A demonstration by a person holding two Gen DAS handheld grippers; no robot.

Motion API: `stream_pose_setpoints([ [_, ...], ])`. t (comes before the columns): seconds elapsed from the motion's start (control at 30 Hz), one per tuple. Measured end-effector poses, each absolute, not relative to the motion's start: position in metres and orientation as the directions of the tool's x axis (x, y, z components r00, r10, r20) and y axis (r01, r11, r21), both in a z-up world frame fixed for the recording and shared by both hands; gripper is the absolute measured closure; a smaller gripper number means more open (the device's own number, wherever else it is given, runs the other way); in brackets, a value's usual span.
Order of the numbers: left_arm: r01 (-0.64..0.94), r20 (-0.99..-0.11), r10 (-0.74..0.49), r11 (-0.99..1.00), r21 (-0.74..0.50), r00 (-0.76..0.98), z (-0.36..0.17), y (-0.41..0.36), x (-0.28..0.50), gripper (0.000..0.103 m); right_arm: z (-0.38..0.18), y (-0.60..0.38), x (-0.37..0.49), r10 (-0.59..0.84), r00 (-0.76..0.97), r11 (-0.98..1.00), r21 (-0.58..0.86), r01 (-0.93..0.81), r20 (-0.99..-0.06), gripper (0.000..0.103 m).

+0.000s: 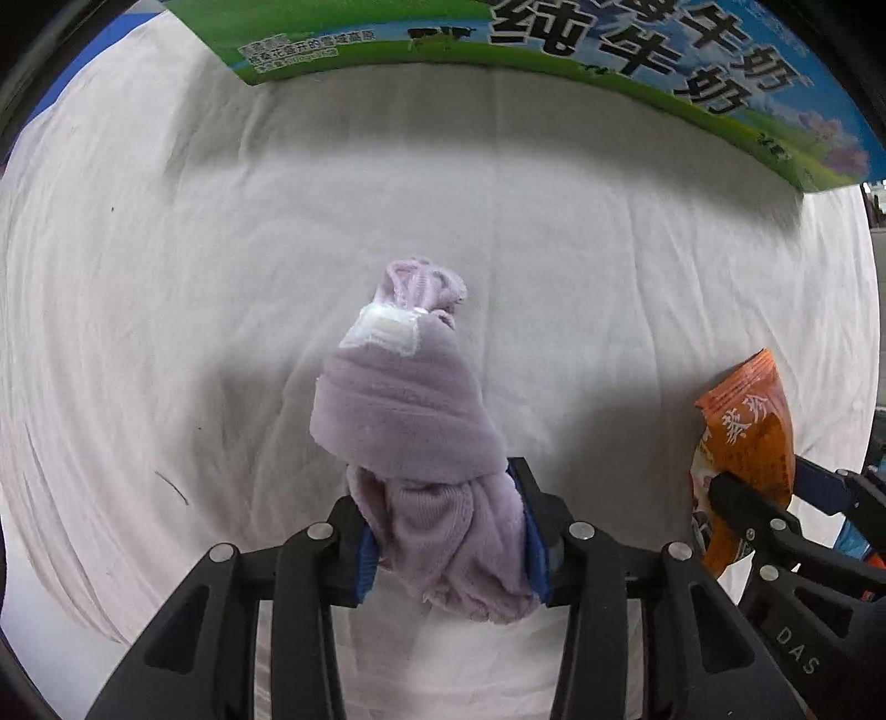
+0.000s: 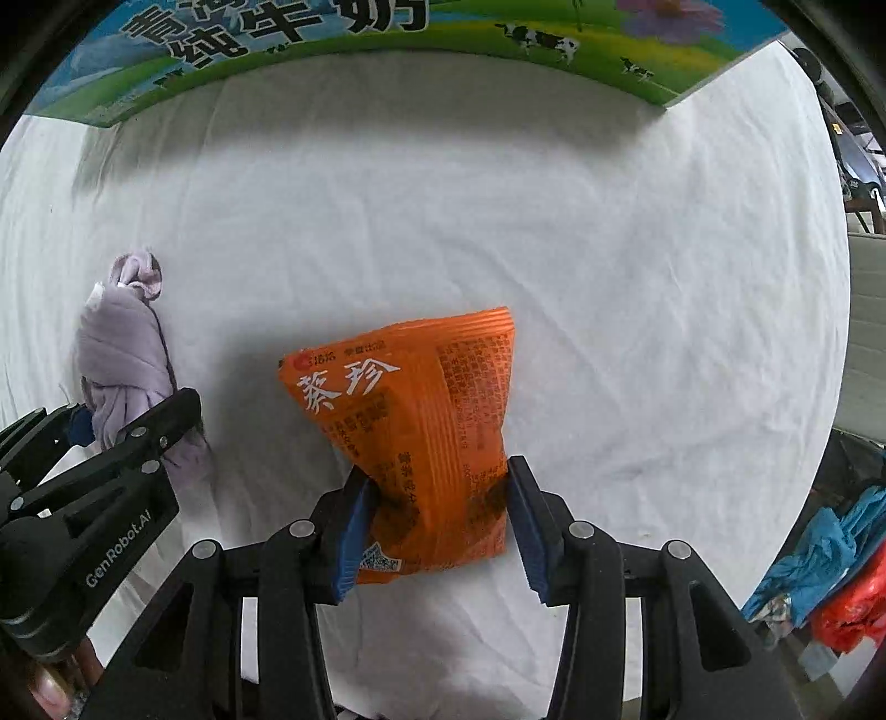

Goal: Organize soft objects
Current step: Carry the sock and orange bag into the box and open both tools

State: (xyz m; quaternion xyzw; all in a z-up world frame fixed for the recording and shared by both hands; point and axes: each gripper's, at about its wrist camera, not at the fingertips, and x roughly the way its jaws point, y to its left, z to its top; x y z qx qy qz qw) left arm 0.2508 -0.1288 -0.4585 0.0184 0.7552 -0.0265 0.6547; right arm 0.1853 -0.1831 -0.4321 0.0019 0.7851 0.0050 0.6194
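Gripping sock (image 1: pixel 410 410) in left claw (image 1: pixel 451 531), packet (image 2: pixel 421 421) in right claw (image 2: pixel 437 515); neither reaches box (image 2: pixel 387 50), upper frame.

Milk carton (image 1: pixel 554 50) on white sheet (image 1: pixel 166 277)

- In my left view the cloth bundle (image 1: pixel 410 443) sits at centre, the snack bag (image 1: pixel 742 443) at right edge.
- The box (image 1: pixel 554 50) spans the top, behind both.
- All over the sheet (image 1: pixel 166 277).
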Motion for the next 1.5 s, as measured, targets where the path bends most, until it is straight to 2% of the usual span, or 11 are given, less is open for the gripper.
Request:
stream_pose_setpoints([
  [0.17, 0.058, -0.992, 0.0, 0.998, -0.008, -0.124, -0.441, -0.105, 0.237, 0.069, -0.438, -0.176, 0.198, 0.008, -0.231, 1.0, 0.008, 0.0, -0.973, 0.055],
  [0.27, 0.047, -0.996, -0.024, 0.999, -0.028, -0.087, -0.428, -0.086, 0.231, 0.07, -0.425, -0.183, 0.21, 0.026, -0.209, 1.0, 0.025, 0.009, -0.978, 0.057],
  [0.37, 0.051, -0.999, -0.049, 0.997, -0.05, -0.019, -0.392, -0.087, 0.229, 0.07, -0.4, -0.208, 0.219, 0.075, -0.165, 0.997, 0.073, 0.019, -0.983, 0.057],
  [0.73, 0.086, -0.958, -0.189, 0.981, -0.174, 0.215, -0.228, -0.068, 0.27, 0.07, -0.236, -0.223, 0.248, 0.212, 0.092, 0.976, 0.215, 0.021, -0.973, 0.057],
  [0.8, 0.091, -0.952, -0.218, 0.975, -0.203, 0.214, -0.22, -0.063, 0.289, 0.07, -0.205, -0.223, 0.266, 0.226, 0.13, 0.973, 0.231, 0.025, -0.965, 0.057],
  [0.9, 0.1, -0.953, -0.222, 0.974, -0.205, 0.206, -0.215, -0.062, 0.324, 0.07, -0.188, -0.219, 0.288, 0.214, 0.173, 0.974, 0.223, 0.032, -0.961, 0.057],
  [1.0, 0.105, -0.961, -0.217, 0.974, -0.201, 0.173, -0.228, -0.063, 0.363, 0.07, -0.195, -0.222, 0.324, 0.195, 0.188, 0.976, 0.209, 0.055, -0.963, 0.057],
  [1.2, 0.053, -0.96, -0.279, 0.959, -0.278, 0.009, -0.279, -0.064, 0.426, 0.069, -0.252, -0.219, 0.388, 0.179, 0.122, 0.975, 0.192, 0.108, -0.976, 0.057],
  [1.37, 0.009, -0.946, -0.307, 0.951, -0.31, -0.101, -0.315, -0.06, 0.449, 0.069, -0.306, -0.212, 0.418, 0.158, 0.068, 0.979, 0.165, 0.117, -0.985, 0.057],
  [1.5, 0.016, -0.947, -0.283, 0.957, -0.289, -0.15, -0.339, -0.064, 0.457, 0.068, -0.335, -0.211, 0.431, 0.147, 0.029, 0.981, 0.15, 0.123, -0.989, 0.057],
])
